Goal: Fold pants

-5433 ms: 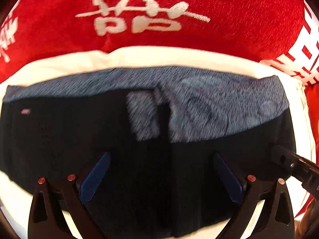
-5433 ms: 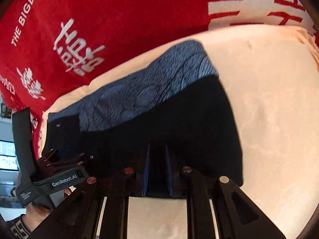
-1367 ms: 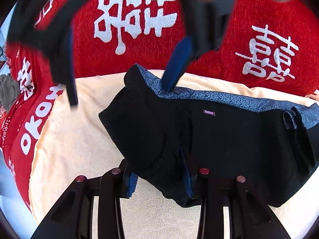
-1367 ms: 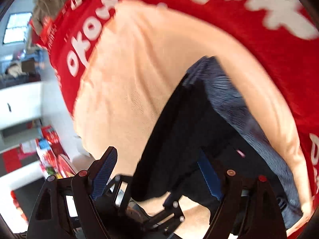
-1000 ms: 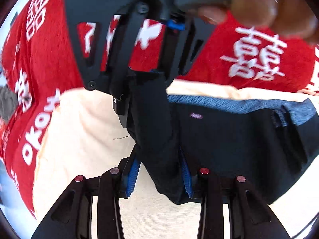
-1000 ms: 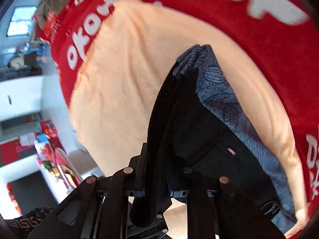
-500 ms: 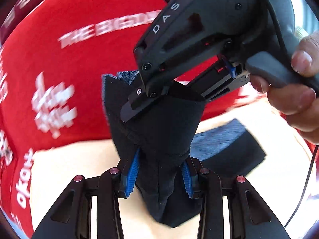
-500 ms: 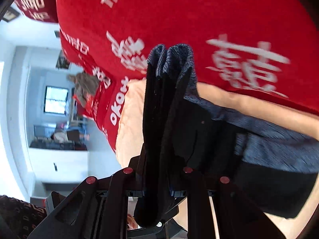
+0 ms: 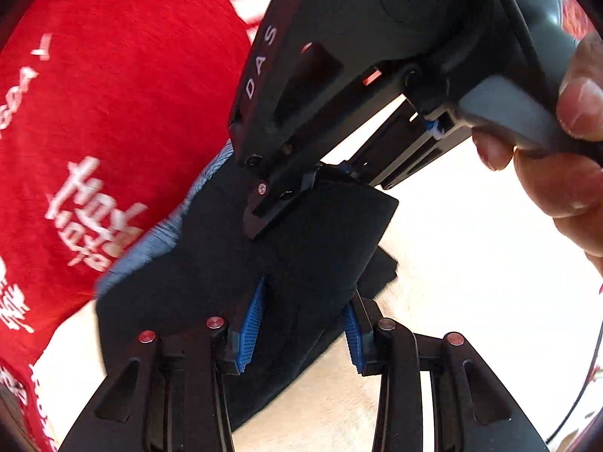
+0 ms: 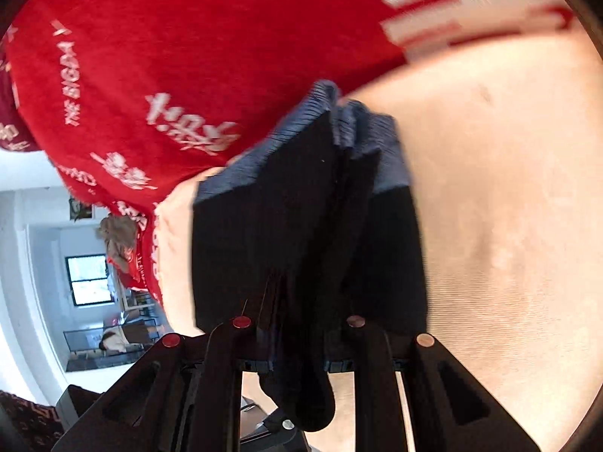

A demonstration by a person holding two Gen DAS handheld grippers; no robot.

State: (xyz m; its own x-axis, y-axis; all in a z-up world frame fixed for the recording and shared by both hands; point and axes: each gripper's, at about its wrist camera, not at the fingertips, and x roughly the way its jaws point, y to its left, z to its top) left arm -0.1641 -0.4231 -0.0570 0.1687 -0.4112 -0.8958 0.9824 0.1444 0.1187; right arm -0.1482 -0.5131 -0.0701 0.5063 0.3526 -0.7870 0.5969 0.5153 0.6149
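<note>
Left wrist view | left gripper (image 9: pixel 301 324) clamped on black fabric pants with blue patterned waistband (image 9: pixel 211 263) | right gripper (image 9: pixel 286 203) at 12 o'clock, pinching same edge, likely carrying fold over cream cloth (image 9: pixel 471 282) | red printed blanket (image 9: pixel 113 94) at 10 o'clock

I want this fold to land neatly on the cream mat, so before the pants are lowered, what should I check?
1. Left gripper clamped on the pants: ok, blue pads press the dark fabric.
2. Right gripper clamped on the pants: ok, fabric is bunched between its fingers.
3. Both grippers close together on the same lifted edge: ok, the right gripper shows just ahead in the left wrist view.
4. Cream mat free beside the pants: ok.
5. Layers aligned at the grey waistband: cannot tell, blurred.
6. Lower layer lying flat: cannot tell, hidden.
</note>
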